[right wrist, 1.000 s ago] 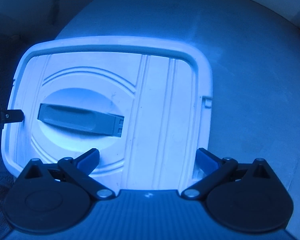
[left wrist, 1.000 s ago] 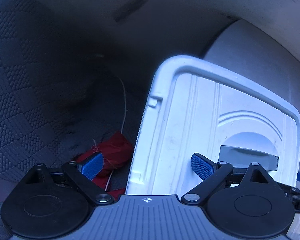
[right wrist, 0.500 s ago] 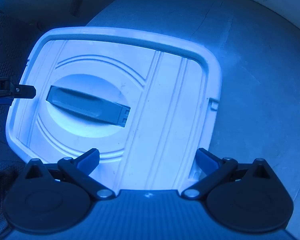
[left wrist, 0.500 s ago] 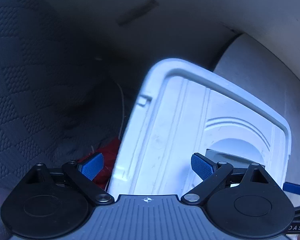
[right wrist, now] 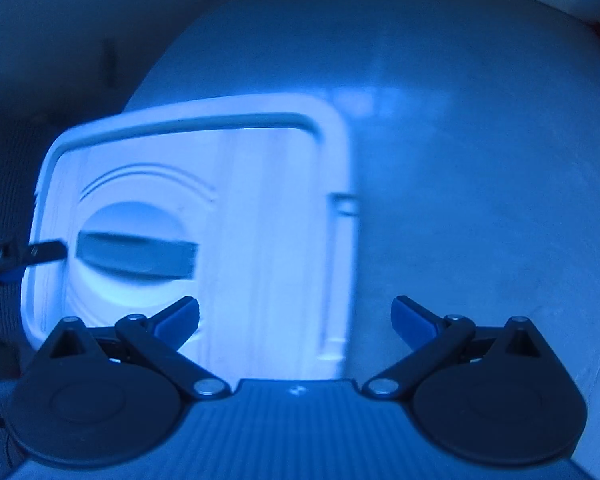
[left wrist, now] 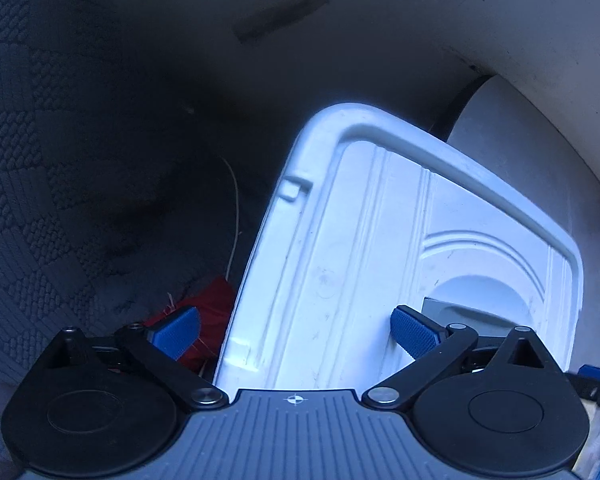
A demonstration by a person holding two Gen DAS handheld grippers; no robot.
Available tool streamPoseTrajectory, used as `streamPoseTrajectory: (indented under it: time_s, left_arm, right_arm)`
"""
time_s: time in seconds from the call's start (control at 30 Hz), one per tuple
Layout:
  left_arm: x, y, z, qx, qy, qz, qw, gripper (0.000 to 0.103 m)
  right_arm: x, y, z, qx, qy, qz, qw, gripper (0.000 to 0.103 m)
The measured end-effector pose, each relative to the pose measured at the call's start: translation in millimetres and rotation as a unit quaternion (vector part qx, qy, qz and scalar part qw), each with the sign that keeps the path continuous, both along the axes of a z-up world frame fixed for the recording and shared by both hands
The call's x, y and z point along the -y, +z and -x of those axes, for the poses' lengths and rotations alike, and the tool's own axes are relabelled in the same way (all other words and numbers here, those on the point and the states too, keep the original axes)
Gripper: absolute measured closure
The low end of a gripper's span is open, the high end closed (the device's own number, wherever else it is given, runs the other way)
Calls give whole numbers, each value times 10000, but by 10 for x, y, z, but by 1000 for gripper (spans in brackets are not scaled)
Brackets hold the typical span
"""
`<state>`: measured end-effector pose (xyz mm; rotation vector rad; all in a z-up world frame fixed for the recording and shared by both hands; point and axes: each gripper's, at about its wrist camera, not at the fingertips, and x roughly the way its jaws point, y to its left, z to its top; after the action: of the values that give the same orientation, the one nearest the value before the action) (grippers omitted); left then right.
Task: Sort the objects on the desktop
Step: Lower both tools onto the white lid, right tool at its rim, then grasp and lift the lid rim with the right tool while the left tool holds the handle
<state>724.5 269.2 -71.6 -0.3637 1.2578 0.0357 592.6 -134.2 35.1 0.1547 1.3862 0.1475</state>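
Observation:
A white plastic box lid (left wrist: 380,240) with a grey handle (left wrist: 472,316) lies flat on the round grey table (left wrist: 520,152). My left gripper (left wrist: 296,330) hangs over the lid's left edge, jaws opening wide. One pad is out over the red cloth (left wrist: 216,300), the other above the lid beside the handle, and neither presses on it. In the blurred right wrist view the lid (right wrist: 260,208) and handle (right wrist: 136,254) sit left of centre. My right gripper (right wrist: 298,316) stands open above the lid's right edge, holding nothing. One of the left gripper's fingers (right wrist: 40,252) pokes in from the left.
Dark textured upholstery (left wrist: 40,200) fills the left, with a thin white cord (left wrist: 236,216) running down to the red cloth. Bare grey table top (right wrist: 480,160) stretches right of the lid. A pale wall curves behind.
My right gripper has risen and drifted right, so the lid looks smaller and further left. The left gripper's jaws have spread a little wider, and less of the red cloth shows.

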Motion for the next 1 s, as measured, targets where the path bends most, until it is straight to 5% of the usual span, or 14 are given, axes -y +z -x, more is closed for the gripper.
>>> streamPoseTrajectory:
  time_s: [0.43,0.5,0.53,0.67,1.0]
  left_arm:
    - [-30,-27,-113,120,-60,121,9998,0]
    - [-50,-39,-125,103,7,224,9997,0]
    - [-73,-52,-129,89,81,299,9995,0]
    - [-167,-149,-113,75,447,904,9949,0]
    - [-45,109,-195,339,547,610,9961,9]
  right_arm:
    - [-16,-132,-146,187,-395,-984,9942,0]
    - [-25,-173,-156,199,-341,-1248,9914,7]
    - [-29,-183,-148,231,-314,-1306,9907,20]
    - [41,-177,-94,297,-321,-1504,9877,31]
    - [108,9,8,628,-102,-1320,9892,31]
